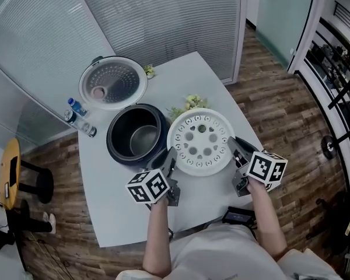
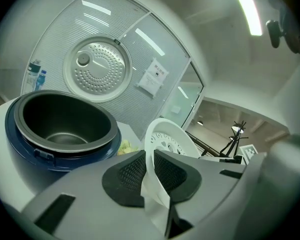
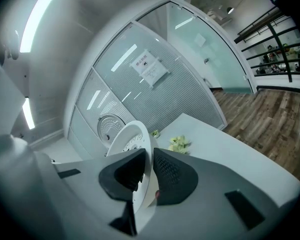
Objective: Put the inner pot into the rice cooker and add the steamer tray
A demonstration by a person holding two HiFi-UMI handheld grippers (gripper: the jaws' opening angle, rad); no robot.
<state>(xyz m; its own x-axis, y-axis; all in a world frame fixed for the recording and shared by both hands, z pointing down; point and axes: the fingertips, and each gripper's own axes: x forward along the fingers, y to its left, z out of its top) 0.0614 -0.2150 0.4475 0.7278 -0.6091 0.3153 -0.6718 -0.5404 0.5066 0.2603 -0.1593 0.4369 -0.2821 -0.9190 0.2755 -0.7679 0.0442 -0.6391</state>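
Observation:
The white round steamer tray (image 1: 200, 141), pierced with holes, hangs in the air to the right of the rice cooker (image 1: 137, 135). My left gripper (image 1: 170, 160) is shut on the tray's (image 2: 166, 139) near-left rim. On the near-right rim of the tray (image 3: 131, 140) my right gripper (image 1: 232, 147) is shut. The cooker's dark blue body holds the dark inner pot (image 2: 65, 120), and its lid (image 1: 113, 82) stands open behind. In the left gripper view the cooker (image 2: 45, 154) sits to the left of the tray and lower.
Water bottles (image 1: 77, 116) lie at the table's left edge. Pale green flowers (image 1: 189, 102) rest behind the tray on the white table (image 1: 198, 203). A dark device (image 1: 239, 216) sits at the near edge. Glass partition walls stand behind.

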